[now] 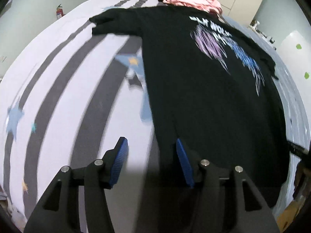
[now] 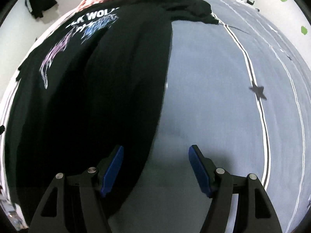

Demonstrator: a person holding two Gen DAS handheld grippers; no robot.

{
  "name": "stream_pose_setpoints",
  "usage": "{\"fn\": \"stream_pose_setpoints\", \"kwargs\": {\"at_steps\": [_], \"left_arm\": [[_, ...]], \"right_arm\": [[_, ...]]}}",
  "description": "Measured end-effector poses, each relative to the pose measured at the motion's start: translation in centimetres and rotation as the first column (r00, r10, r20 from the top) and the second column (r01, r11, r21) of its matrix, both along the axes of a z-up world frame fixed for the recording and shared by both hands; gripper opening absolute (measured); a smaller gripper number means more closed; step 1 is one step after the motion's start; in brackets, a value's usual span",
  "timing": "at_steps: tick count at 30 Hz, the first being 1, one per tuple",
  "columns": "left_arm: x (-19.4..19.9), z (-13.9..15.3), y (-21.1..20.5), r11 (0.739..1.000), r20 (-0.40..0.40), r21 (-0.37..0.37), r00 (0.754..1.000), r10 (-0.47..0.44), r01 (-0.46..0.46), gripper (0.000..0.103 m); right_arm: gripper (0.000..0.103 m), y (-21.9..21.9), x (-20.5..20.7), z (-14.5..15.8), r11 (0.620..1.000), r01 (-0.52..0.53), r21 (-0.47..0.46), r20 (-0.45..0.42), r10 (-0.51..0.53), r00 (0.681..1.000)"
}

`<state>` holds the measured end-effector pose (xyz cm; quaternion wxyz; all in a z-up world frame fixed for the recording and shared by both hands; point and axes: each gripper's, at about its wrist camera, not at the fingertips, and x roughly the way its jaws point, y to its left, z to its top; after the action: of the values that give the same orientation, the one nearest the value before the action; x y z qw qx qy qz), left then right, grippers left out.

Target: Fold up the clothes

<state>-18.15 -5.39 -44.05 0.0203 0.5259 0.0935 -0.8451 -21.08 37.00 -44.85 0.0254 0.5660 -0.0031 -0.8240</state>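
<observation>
A black T-shirt (image 1: 194, 97) with a white, purple and blue print lies spread on the bed, print side up. One sleeve (image 1: 108, 24) sticks out at the far left. In the right wrist view the shirt (image 2: 87, 97) fills the left half, and its other sleeve (image 2: 194, 7) is bunched at the far end. My left gripper (image 1: 150, 141) hovers open over the shirt's left edge near the hem, with nothing between its blue pads. My right gripper (image 2: 155, 149) hovers open over the shirt's right edge, and it too holds nothing.
A crumpled pink garment (image 1: 192, 0) lies beyond the shirt's collar. The bedsheet (image 1: 68, 97) is pale with grey stripes and stars, and bare grey sheet (image 2: 213, 87) lies right of the shirt. A fire extinguisher (image 1: 59, 11) stands by the left wall. Dark clothing (image 2: 38, 2) hangs on the wall.
</observation>
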Motion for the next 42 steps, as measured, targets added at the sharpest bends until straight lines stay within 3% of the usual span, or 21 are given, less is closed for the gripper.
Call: {"fn": "stream_pose_setpoints", "kwargs": {"at_steps": [5,8,10,12,14,16,19,24,26,32,34,36,37,38,42], "left_arm": [[4.7,-0.8,3.5,1.000,0.036,-0.001,0.999,-0.026,0.026,0.051],[5.9,-1.8,5.2,0.993,0.052,-0.086,0.996,-0.075,0.079,0.051],[6.1,-2.5,5.1,0.992,0.044,-0.090,0.996,-0.079,0.082,0.050],[6.1,-2.6,4.7,0.993,0.025,-0.087,0.997,-0.077,0.079,0.041],[5.8,-2.6,4.3,0.993,0.018,-0.087,0.996,-0.082,0.083,0.013],[5.5,-2.4,4.0,0.993,0.020,-0.069,0.995,-0.093,0.094,0.003],[5.3,-1.7,3.3,0.993,0.022,-0.050,0.994,-0.104,0.105,0.003],[7.3,2.0,-0.5,0.997,-0.027,-0.056,0.998,-0.048,0.047,0.002],[8.0,3.0,-2.2,0.996,-0.042,-0.084,0.998,-0.038,0.035,0.002],[6.6,0.5,-2.9,0.990,0.008,-0.116,0.996,-0.083,0.084,0.002],[6.6,-0.4,-2.8,0.990,0.025,-0.112,0.996,-0.081,0.083,0.003],[6.9,-0.7,-2.6,0.990,0.031,-0.115,0.997,-0.072,0.076,0.003],[7.0,-0.7,-2.4,0.990,0.031,-0.119,0.997,-0.068,0.071,0.002],[7.1,-0.5,-2.5,0.991,0.027,-0.118,0.998,-0.058,0.061,0.002],[7.8,1.5,-3.2,0.988,0.006,-0.139,0.998,-0.065,0.065,0.002]], "right_arm": [[0.065,0.7,2.0,0.2,0.999,-0.026,-0.028,-0.010,0.025,1.000],[0.065,0.8,3.1,0.3,0.998,-0.036,-0.044,-0.007,0.036,0.999],[0.066,0.6,3.7,0.1,0.998,-0.049,-0.046,-0.007,0.048,0.999],[0.066,0.0,4.0,0.0,0.998,-0.047,-0.034,-0.016,0.046,0.999],[0.066,-0.6,4.4,0.0,0.998,-0.044,-0.034,-0.021,0.043,0.999],[0.066,-1.1,5.0,0.1,0.998,-0.043,-0.050,-0.024,0.041,0.999],[0.066,-1.9,5.7,0.2,0.998,-0.036,-0.056,-0.018,0.035,0.999],[0.066,-2.2,5.9,0.2,0.997,0.029,-0.076,-0.013,-0.030,0.999],[0.066,-2.3,5.9,0.3,0.996,0.041,-0.080,-0.013,-0.042,0.999],[0.067,-3.7,6.2,0.1,0.994,0.025,-0.110,-0.009,-0.027,1.000],[0.061,-4.3,6.2,0.0,0.995,0.001,-0.103,-0.013,-0.002,1.000],[0.020,-4.6,6.1,0.0,0.995,-0.025,-0.101,-0.017,0.023,1.000],[0.008,-4.5,6.1,0.2,0.995,-0.032,-0.094,-0.020,0.030,0.999],[0.004,-4.2,6.1,0.4,0.994,-0.038,-0.104,-0.018,0.036,0.999],[0.002,-1.5,6.6,2.6,0.994,-0.046,-0.100,-0.015,0.045,0.999]]}}
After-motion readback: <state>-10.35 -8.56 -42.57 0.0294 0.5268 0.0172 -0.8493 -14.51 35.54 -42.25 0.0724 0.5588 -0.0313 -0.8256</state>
